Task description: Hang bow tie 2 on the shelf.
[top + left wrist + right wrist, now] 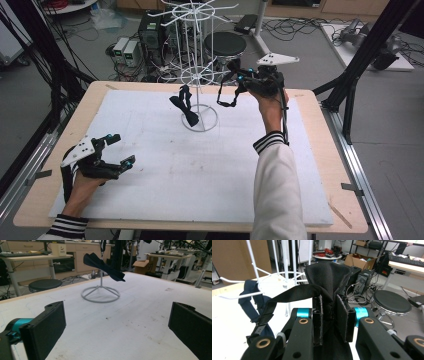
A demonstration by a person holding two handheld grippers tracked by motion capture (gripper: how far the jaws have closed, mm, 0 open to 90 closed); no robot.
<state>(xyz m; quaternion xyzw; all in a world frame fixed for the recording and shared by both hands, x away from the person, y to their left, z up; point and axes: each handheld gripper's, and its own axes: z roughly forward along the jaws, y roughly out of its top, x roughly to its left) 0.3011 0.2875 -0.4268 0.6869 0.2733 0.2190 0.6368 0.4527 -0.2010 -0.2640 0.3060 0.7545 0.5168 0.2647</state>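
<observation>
Hanging off the right gripper (239, 80) is a black fabric bow tie with a strap (329, 277), pinched up in the air at the far side of the counter, right next to the white wire display rack with spoke-like hooks (198, 65). In the right gripper view the jaws are squeezed nearly together with the black cloth bunched between the pads, and the strap (287, 296) flops out to the side with a little buckle on it. From the high view that strap (227, 97) dangles below the gripper, clear of the board. A second bow tie, dark navy fabric (185, 107), hangs on the rack's lower tier, drooping down near the round ring base (200, 120). The rack sits at the far middle of the white foam board (200, 165) that covers the light wooden counter (320, 150). Over at the near left, the left gripper (117, 150) hovers low over the board, well apart from the rack, jaws spread wide with nothing between them, and its own view looks across bare board toward the navy tie (103, 266). Behind the counter there's a round black stool (225, 44).
</observation>
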